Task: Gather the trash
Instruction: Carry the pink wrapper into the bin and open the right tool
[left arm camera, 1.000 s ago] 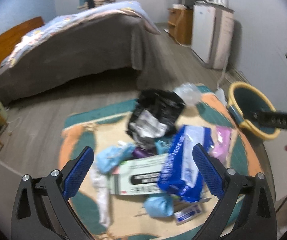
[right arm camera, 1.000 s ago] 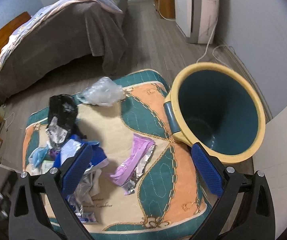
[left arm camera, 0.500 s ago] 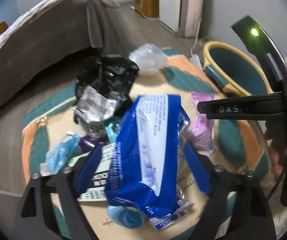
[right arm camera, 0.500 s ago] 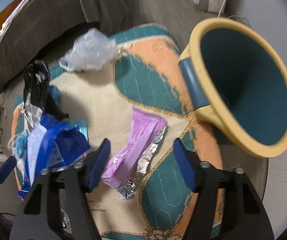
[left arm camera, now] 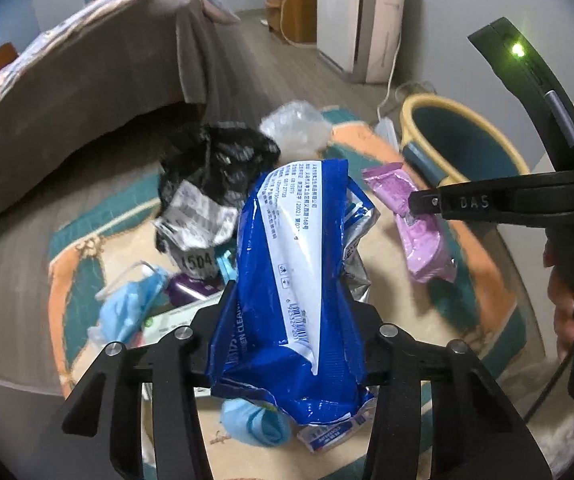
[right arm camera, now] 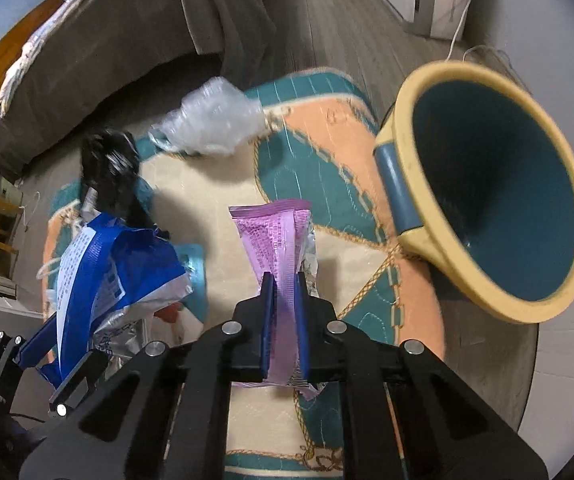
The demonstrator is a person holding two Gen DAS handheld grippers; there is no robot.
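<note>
My left gripper [left arm camera: 293, 312] is clamped on the blue bag [left arm camera: 299, 280], which stands up through the middle of the left wrist frame and hides both fingertips; in the right wrist frame the same bag [right arm camera: 103, 276] hangs at lower left, pinched by that gripper's dark frame. My right gripper [right arm camera: 283, 320] has its 2 blue pads [right arm camera: 267, 320] pressed together on the pink wrapper [right arm camera: 279, 248], whose top fans out at centre frame above the rug [right arm camera: 327, 128]. In the left wrist frame the pink wrapper [left arm camera: 419, 224] sits at centre right, with the right gripper [left arm camera: 415, 202] reaching in from the right edge and a green light glowing on it at upper right. The bin [right arm camera: 487, 184], yellow-rimmed and teal inside, fills the right side of the right wrist frame, tipped so its mouth faces me; its lower edge meets the rug. It shows again at upper right of the left wrist frame [left arm camera: 439, 108]. More trash lies on the rug: a black bag [left arm camera: 215, 160] at centre left, a clear crumpled bag [left arm camera: 295, 128] just above centre, a blue mask [left arm camera: 131, 308] at lower left, and a blue wad [left arm camera: 247, 420] under the blue bag near the bottom. The bed [left arm camera: 87, 80] fills the upper left.
</note>
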